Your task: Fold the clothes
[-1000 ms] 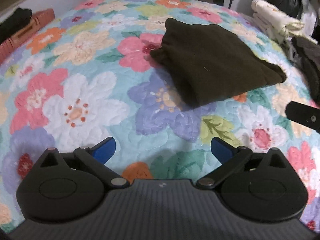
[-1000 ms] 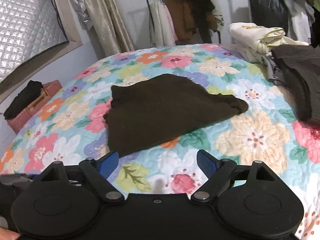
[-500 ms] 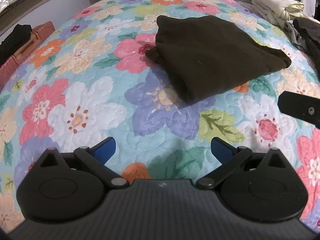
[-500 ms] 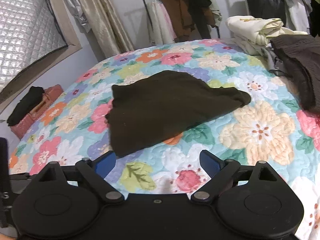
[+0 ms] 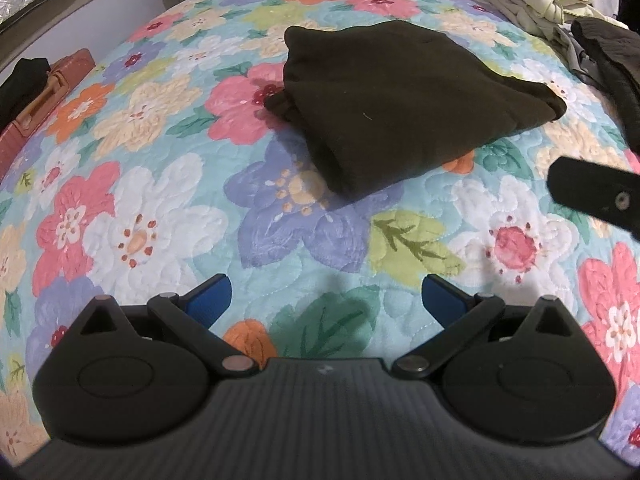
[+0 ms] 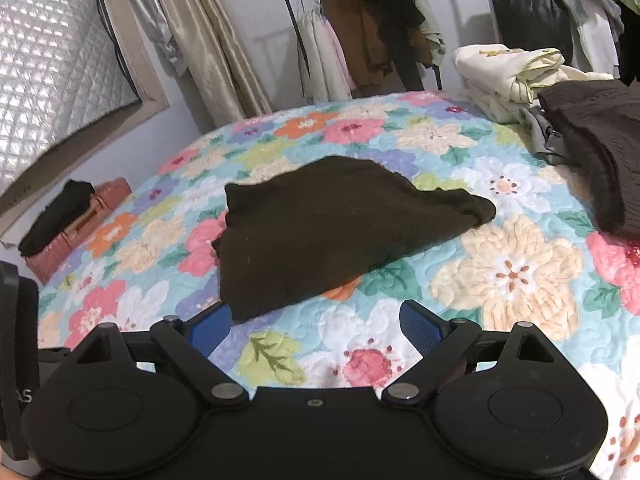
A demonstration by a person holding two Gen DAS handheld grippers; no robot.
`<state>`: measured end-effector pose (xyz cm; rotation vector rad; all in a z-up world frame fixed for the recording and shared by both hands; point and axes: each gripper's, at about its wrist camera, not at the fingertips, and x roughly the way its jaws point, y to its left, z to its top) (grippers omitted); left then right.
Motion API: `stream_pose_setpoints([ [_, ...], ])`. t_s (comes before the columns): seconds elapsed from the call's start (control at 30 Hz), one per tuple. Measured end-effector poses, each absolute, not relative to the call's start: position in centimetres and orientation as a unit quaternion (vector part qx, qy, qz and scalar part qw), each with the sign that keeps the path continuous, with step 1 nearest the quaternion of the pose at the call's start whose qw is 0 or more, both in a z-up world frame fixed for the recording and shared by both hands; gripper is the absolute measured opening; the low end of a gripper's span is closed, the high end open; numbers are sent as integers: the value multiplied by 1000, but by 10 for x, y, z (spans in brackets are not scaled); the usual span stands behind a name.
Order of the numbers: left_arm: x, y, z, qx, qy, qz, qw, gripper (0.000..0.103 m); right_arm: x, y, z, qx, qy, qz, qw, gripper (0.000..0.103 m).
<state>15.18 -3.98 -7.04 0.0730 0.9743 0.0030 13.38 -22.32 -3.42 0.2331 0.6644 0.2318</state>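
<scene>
Since one second ago, the folded dark garment (image 5: 400, 100) is being framed nearer the centre of the left wrist view, with the left gripper (image 5: 326, 296) being shifted across the floral quilt (image 5: 160, 208). Both sets of fingers are being held wide apart, nothing between them. The garment is lying ahead of both, its near corner just beyond the right gripper (image 6: 316, 322). Folded edges are best being approached low and squarely, so all layers are being caught together.
</scene>
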Motion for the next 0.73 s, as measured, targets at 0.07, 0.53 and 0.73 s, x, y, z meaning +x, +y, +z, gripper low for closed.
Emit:
stream_pose_setpoints([
  [0.07, 153, -43, -70, 42, 468, -2, 883, 103, 134, -228, -35, 126, 318, 114, 933, 94],
  [0.53, 161, -53, -63, 41, 465, -38, 884, 103, 137, -235, -36, 143, 304, 101, 937, 94],
  [0.73, 160, -52, -61, 35, 464, -41, 884, 103, 135, -234, -33, 134, 297, 99, 940, 94],
])
